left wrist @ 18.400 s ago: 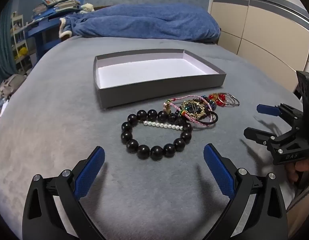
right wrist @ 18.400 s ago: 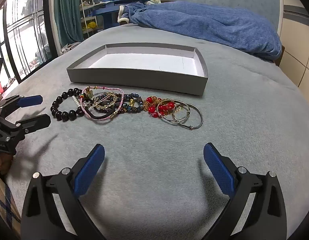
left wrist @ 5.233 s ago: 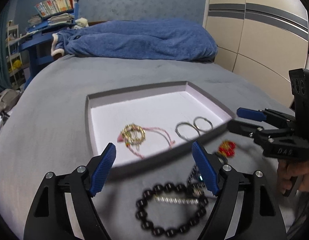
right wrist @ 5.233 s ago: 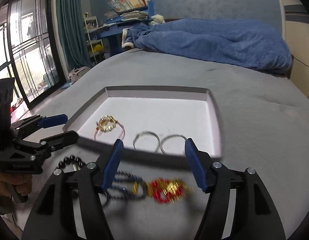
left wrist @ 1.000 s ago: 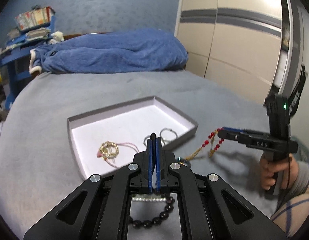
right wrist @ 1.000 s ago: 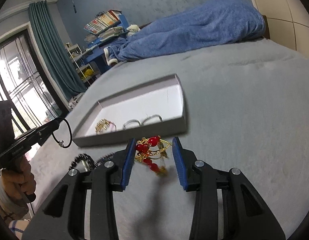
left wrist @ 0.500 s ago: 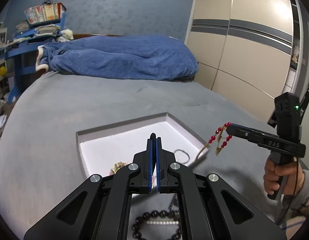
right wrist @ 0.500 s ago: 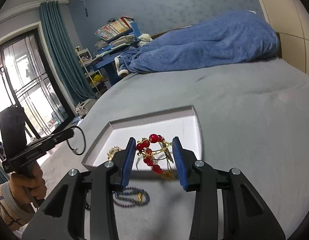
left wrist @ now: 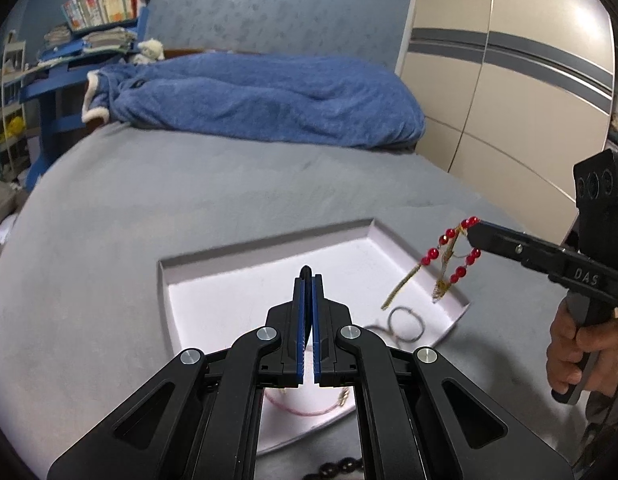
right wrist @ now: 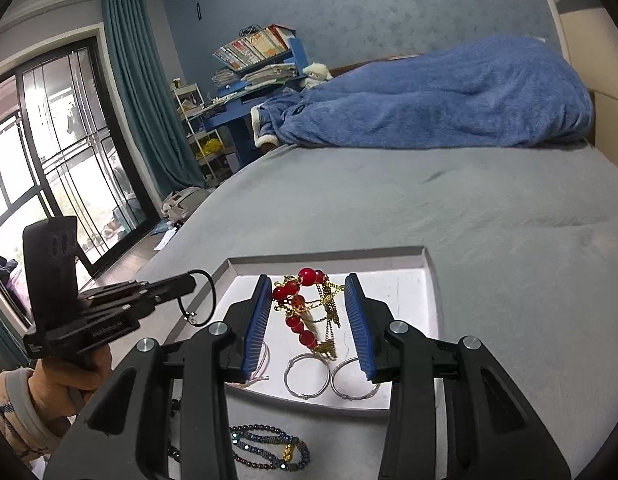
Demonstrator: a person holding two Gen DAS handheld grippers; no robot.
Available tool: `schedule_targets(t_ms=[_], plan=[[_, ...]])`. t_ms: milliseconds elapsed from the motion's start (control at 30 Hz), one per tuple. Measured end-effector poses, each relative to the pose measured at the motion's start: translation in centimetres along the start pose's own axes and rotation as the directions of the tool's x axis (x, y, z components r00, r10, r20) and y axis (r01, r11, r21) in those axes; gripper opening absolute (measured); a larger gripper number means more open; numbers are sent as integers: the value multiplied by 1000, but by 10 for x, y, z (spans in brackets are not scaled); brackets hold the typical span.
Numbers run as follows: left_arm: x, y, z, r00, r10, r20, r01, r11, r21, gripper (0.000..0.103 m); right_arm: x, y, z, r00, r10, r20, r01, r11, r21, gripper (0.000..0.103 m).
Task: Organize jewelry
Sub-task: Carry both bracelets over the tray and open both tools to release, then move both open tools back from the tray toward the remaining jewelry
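Observation:
A grey box with a white floor (left wrist: 237,280) (right wrist: 405,276) lies on the grey bed. My right gripper (right wrist: 309,286) (left wrist: 471,234) is shut on a red-bead and gold-chain bracelet (right wrist: 305,308) (left wrist: 449,256), which hangs above the box's right part. My left gripper (left wrist: 308,276) (right wrist: 187,282) is shut on a thin black hair tie (right wrist: 201,298) and hovers at the box's left side. In the box lie two silver hoops (right wrist: 309,376), a pink cord bracelet (left wrist: 309,408) and another ring (left wrist: 405,322).
A dark blue bead bracelet (right wrist: 269,450) and black beads (left wrist: 337,470) lie on the bed in front of the box. A blue blanket (left wrist: 261,100) is heaped at the far end. Wardrobe doors (left wrist: 509,100) stand right, a window (right wrist: 49,152) left.
My right gripper has carried the red bracelet up from beside the box to over its right part. My left gripper with the hair tie has moved forward over the box.

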State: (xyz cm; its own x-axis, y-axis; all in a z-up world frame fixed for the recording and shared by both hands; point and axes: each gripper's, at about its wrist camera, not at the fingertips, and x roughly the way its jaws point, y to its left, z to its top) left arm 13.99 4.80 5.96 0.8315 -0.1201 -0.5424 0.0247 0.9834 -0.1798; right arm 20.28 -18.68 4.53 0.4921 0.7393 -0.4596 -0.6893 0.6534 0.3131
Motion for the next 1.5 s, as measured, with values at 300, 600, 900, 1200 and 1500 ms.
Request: schedule_targets(t_ms=[300, 600, 900, 1200, 1500], plan=[[23, 0, -25, 997, 19, -76, -17, 999, 30, 4, 42, -17, -24, 988, -43, -145, 46, 999, 12, 38], [18, -14, -47, 993, 77, -92, -67, 992, 105, 51, 50, -3, -45, 956, -225, -188, 203, 971, -126, 54], [-30, -31, -69, 998, 61, -11, -60, 993, 97, 76, -10, 10, -80, 981, -175, -87, 164, 979, -118, 71], [-62, -35, -104, 998, 54, -9, -54, 998, 40, 78, -32, 9, -108, 984, -137, -115, 135, 990, -32, 74], [-66, -32, -115, 997, 75, -5, -75, 997, 6, 79, -37, 5, -117, 982, -140, -125, 142, 990, 2, 74]])
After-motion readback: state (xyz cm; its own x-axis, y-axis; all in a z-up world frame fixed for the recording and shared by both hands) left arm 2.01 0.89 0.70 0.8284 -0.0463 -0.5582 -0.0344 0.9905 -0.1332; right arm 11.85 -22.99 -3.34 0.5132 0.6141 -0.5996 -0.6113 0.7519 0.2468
